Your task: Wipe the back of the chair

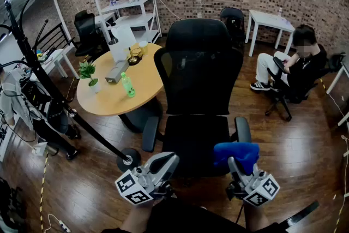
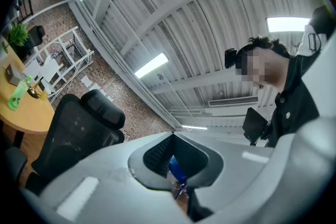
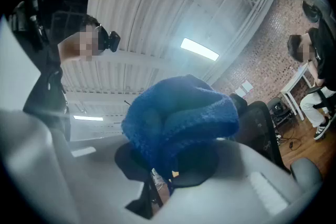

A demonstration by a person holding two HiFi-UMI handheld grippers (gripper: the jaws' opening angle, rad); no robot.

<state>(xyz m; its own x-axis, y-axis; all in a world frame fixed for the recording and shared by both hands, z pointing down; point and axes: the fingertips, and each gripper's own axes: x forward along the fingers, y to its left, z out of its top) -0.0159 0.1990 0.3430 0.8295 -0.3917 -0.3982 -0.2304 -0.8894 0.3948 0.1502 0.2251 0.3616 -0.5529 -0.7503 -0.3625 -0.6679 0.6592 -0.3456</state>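
While the right gripper (image 1: 235,165), at five o'clock in the head view, pinches one bunched blue cloth (image 1: 236,152) between its jaws, the left gripper (image 1: 172,158) at seven o'clock has its jaws pressed together on nothing. One black office chair (image 1: 199,71) stands at twelve o'clock from the two grippers, seat toward them, its mesh back apart from the cloth. One round wooden table (image 1: 106,101) at ten o'clock carries one green bottle (image 1: 127,85) and one potted plant (image 1: 87,72); one seated person (image 1: 297,65) is at two o'clock.
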